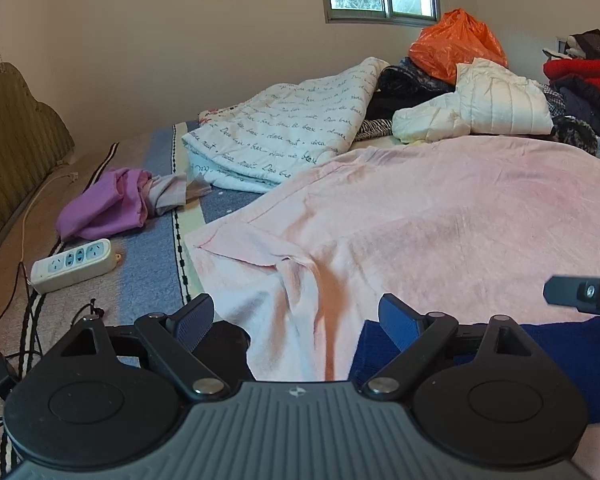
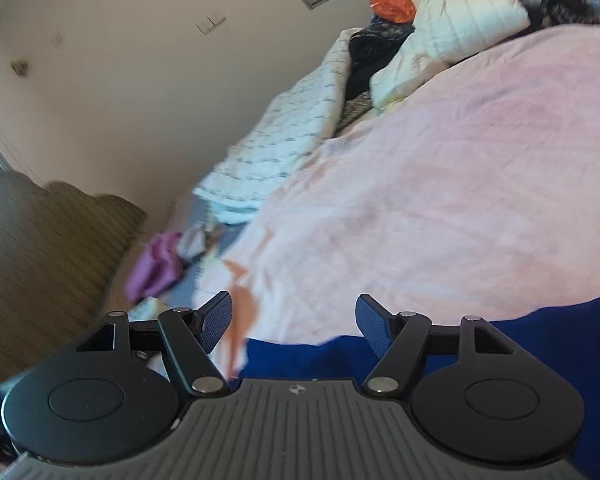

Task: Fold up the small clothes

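A dark blue garment (image 1: 560, 364) lies on the pink sheet (image 1: 440, 220) at the near edge of the bed; it also shows in the right wrist view (image 2: 320, 360). My left gripper (image 1: 296, 320) is open and empty, just above the garment's left end and a fold of the sheet. My right gripper (image 2: 294, 320) is open and empty, over the garment's left part; the view is blurred. One finger of the right gripper (image 1: 580, 294) shows at the right edge of the left wrist view.
A purple cloth (image 1: 104, 204) and a white power strip (image 1: 72, 266) lie at the left on the blue striped bedding. A folded white quilt (image 1: 284, 136), a cream padded jacket (image 1: 480, 104), an orange bag (image 1: 456, 46) and stacked clothes (image 1: 584, 80) lie at the far side. A headboard (image 1: 12, 132) stands left.
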Tool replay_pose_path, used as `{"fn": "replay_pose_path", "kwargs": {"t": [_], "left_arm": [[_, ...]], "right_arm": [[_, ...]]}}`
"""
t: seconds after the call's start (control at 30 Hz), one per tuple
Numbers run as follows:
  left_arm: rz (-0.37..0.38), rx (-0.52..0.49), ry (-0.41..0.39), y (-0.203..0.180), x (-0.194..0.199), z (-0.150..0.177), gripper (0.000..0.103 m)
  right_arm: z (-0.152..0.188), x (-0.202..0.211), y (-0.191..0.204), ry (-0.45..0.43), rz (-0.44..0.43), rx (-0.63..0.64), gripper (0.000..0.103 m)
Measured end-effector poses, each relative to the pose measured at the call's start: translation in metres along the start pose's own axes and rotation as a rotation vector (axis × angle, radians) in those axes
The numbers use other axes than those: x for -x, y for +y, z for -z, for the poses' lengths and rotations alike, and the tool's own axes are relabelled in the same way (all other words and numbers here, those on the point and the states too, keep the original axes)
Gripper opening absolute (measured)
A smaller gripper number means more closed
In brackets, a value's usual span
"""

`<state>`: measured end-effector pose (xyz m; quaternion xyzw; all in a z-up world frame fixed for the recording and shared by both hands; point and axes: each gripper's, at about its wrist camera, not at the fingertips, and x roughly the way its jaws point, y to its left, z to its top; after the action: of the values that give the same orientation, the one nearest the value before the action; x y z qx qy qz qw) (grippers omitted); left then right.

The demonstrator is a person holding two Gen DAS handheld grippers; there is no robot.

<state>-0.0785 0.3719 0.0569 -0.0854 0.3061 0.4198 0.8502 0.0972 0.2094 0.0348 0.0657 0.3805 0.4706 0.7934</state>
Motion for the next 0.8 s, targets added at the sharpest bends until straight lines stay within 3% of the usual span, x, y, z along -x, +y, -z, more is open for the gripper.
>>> {"fn": "replay_pose_path", "kwargs": {"t": [0.2,0.33,0.47,0.63,0.73,0.77,0.8], "left_arm": [[-0.001,-0.002,-0.003,-0.002,0.002,0.002,0.09],[-0.001,0.014,0.009,0.002,-0.001,0.001,0.09],[0.016,0.055,0.028,0.011,-0.006,0.001,0.09],[0.026,0.085,0.036,0.019,-0.01,0.002,0.09],[0.04,0.104,0.052,0.02,-0.014,0.002,0.09],[0.043,0.105,0.057,0.02,-0.014,0.003,0.09],[0.045,0.105,0.059,0.019,-0.014,0.003,0.09]], "right_arm": [[0.076,-0.015,0.049,0.054,0.189,0.531,0.066],[0.133,-0.031,0.097,0.032,0.263,0.93,0.059],[0.162,-0.052,0.12,-0.033,0.387,1.185,0.054],[0.158,-0.08,0.126,-0.093,0.438,1.239,0.051],[0.144,-0.097,0.125,-0.073,0.415,1.181,0.032],[0.138,-0.099,0.125,-0.053,0.393,1.137,0.015],[0.131,-0.099,0.122,-0.032,0.371,1.071,0.008]]}}
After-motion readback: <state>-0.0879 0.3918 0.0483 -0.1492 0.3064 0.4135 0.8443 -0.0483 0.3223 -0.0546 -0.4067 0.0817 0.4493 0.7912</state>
